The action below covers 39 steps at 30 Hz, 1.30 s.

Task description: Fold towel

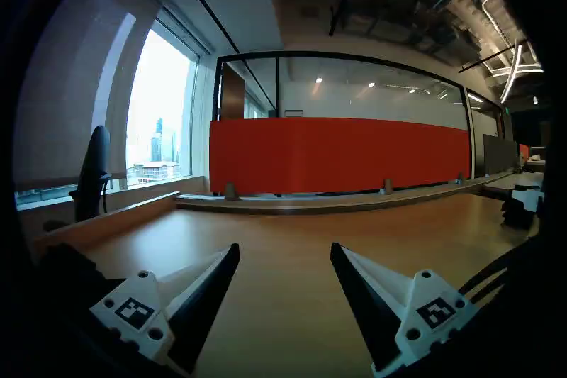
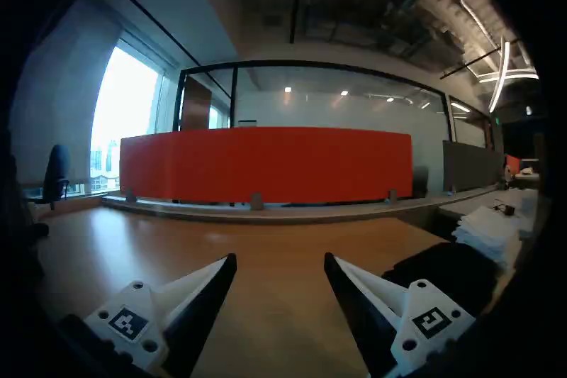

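A: Left gripper view, left to right, go.

B: Black office chair (image 1: 93, 172) far left by the window (image 1: 159, 123). Then the wooden table (image 1: 397, 229), bare in front of the camera. The left gripper (image 1: 283, 247) hovers low over it, jaws spread wide, nothing between them. A red partition (image 1: 340, 154) runs along the far edge of the table. At the far right edge there is a black and white lump (image 1: 523, 204), too small to tell what it is.

A: Right gripper view?

B: Same order. The chair (image 2: 55, 174) and window are on the left, the red partition (image 2: 266, 164) across the back. The right gripper (image 2: 280, 257) is over the table too, fingers wide apart and empty, touching no cloth.

A: Where's the towel?

B: To the right. A black cloth (image 2: 453, 268) lies flat on the table just behind the right-hand finger (image 2: 368, 307). Just beyond it, near the table's right edge, sits a stack of white folded towels (image 2: 489, 230). The cloth and the stack look close together, but I can't tell if they touch.

A: Either gripper on cloth?

B: No, both are clear of it.
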### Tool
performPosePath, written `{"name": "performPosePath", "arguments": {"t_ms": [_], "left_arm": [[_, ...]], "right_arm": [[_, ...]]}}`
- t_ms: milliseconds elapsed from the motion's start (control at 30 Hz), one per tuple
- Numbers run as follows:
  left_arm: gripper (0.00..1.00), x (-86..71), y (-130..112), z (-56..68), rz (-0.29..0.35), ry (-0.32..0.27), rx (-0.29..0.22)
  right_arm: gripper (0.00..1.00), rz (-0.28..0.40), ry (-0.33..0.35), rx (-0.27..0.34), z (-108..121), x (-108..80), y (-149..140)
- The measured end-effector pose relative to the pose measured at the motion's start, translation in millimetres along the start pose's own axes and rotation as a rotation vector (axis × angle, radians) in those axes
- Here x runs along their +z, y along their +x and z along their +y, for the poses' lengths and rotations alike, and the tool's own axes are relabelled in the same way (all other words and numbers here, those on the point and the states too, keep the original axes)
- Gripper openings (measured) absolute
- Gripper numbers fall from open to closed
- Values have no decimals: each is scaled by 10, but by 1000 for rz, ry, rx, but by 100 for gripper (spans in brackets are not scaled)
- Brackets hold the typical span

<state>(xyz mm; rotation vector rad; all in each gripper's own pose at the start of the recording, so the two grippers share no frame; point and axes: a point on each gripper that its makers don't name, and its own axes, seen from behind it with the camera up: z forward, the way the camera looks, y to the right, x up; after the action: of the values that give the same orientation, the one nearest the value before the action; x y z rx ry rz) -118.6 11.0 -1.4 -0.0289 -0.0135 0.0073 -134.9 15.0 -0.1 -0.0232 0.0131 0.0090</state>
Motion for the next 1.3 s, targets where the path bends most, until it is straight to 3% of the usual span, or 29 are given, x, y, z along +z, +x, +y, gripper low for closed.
{"name": "performPosePath", "arguments": {"t_ms": [1300], "left_arm": [[95,-21,56,-10,-2,0,0]], "right_arm": [[96,0,0,0,-12,8,2]]}}
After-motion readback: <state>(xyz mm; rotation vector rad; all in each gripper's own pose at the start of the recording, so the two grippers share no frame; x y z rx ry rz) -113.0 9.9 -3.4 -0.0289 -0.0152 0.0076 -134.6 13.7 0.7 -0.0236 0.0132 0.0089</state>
